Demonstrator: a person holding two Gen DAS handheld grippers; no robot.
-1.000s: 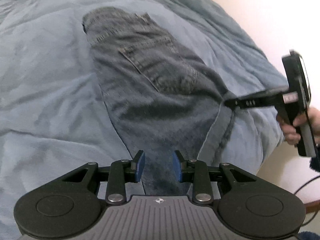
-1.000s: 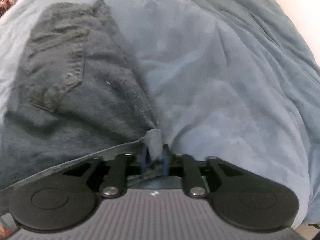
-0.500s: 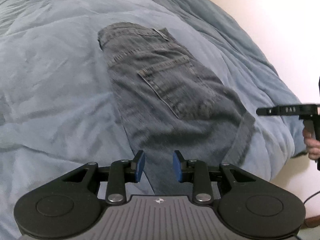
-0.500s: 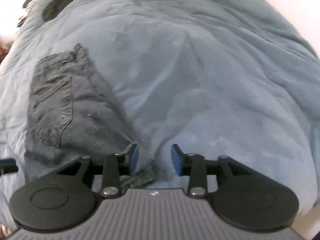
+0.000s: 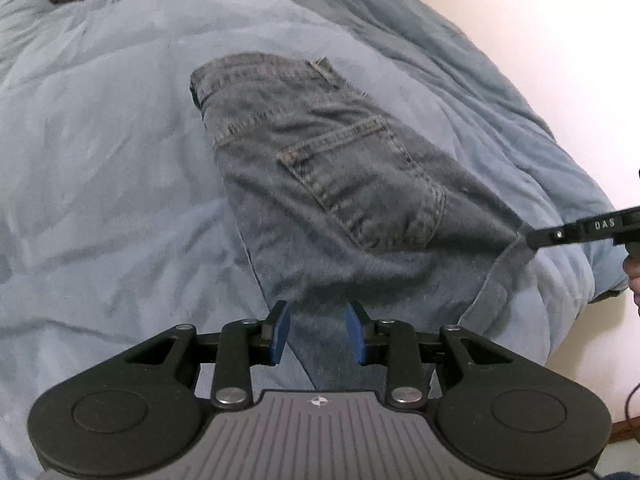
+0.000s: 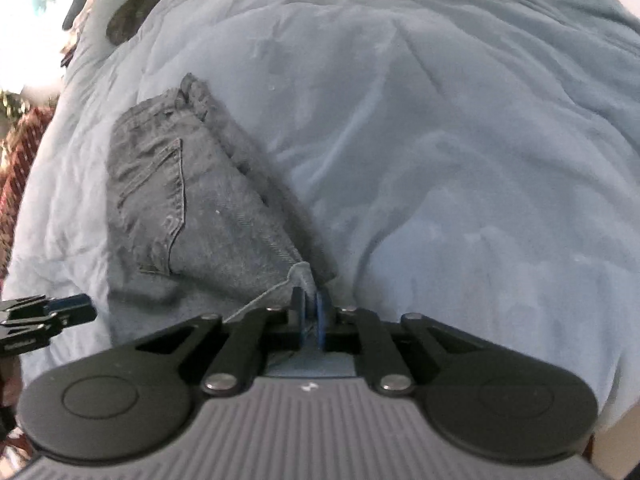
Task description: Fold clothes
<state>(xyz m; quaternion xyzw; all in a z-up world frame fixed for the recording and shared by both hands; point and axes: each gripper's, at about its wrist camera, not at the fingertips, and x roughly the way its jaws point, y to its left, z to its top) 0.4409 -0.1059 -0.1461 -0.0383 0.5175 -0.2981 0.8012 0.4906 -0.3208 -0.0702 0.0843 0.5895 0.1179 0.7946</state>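
Lying half-folded on a blue comforter [image 5: 100, 168], the jeans [image 5: 320, 168] apparently await another fold: right gripper [image 6: 311, 304] pinches their hem, left gripper [image 5: 318, 330] hovers open.

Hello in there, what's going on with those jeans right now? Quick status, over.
Left tongs open, over the denim. Right tongs shut on hem of grey-blue denim jeans, which lie on the light-blue plush blanket. Nothing in the way.

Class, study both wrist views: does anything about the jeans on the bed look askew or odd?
Yes. The jeans lie diagonally on the blue comforter, and their near corner is lifted, pinched in the right gripper. The left gripper is open.
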